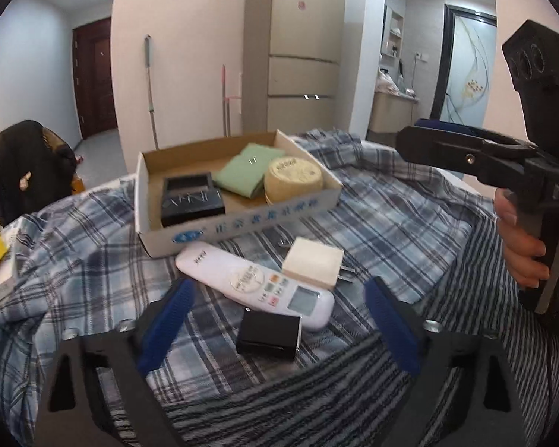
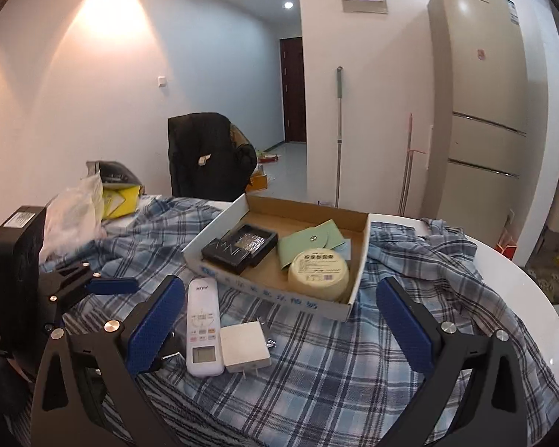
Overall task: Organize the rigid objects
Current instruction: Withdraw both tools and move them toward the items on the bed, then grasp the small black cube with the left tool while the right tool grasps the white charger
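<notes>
Both hand-held grippers, left [image 1: 279, 320] and right [image 2: 275, 324], hang released over the white plastic remote control [image 1: 255, 285], likely bound for the far shallow cardboard tray [image 1: 238, 221].

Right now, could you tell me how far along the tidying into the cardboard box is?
Done: the black case, green pouch and round tin lie in the cardboard box. In hand: nothing; the left gripper and right gripper are open. Left: the remote, white adapter and small black box on the cloth.

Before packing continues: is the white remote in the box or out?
Out: the white remote lies on the plaid cloth before the cardboard box.
</notes>
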### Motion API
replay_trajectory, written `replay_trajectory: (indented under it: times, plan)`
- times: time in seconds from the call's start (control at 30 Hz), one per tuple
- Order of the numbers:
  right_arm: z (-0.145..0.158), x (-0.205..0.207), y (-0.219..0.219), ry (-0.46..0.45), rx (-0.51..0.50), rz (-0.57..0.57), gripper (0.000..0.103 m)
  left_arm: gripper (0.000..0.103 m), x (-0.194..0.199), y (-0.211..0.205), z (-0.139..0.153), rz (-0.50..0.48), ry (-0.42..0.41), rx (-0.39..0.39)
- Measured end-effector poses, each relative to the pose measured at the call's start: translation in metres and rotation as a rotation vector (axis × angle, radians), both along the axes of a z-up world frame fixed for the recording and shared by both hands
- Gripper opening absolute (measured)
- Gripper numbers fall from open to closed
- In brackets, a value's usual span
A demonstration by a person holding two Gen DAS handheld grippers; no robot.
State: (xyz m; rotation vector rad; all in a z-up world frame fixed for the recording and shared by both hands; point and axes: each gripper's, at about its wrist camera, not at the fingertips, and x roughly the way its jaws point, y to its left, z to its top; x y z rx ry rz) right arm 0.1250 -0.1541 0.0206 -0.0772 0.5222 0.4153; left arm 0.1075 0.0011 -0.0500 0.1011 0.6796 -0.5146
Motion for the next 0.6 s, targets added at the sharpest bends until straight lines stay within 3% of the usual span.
replay_trajectory:
  times: [0.1,0.13,0.2,0.37,0.47,0.6]
  plan:
    - [-0.004,0.0,0.003,0.005,-0.028,-0.009,0.102,0.081,0.008,-0.001,-0.01,-0.02,0.077,0.01]
    - [-0.005,0.001,0.003,0.007,-0.034,-0.01,0.102,0.073,0.011,-0.003,-0.014,-0.031,0.107,0.016]
    - [-0.007,0.003,0.003,0.017,-0.03,-0.01,0.102,0.067,0.014,-0.006,-0.022,-0.058,0.162,0.023]
    - [-0.009,0.009,-0.002,0.044,-0.022,-0.019,0.102,0.047,0.019,-0.007,-0.032,-0.044,0.215,0.047]
    - [-0.011,0.015,-0.004,0.069,-0.012,-0.024,0.102,0.045,0.022,-0.009,-0.039,-0.048,0.249,0.057]
    - [-0.018,0.019,-0.004,0.101,-0.016,-0.034,0.102,0.044,0.02,-0.008,-0.037,-0.032,0.227,0.072]
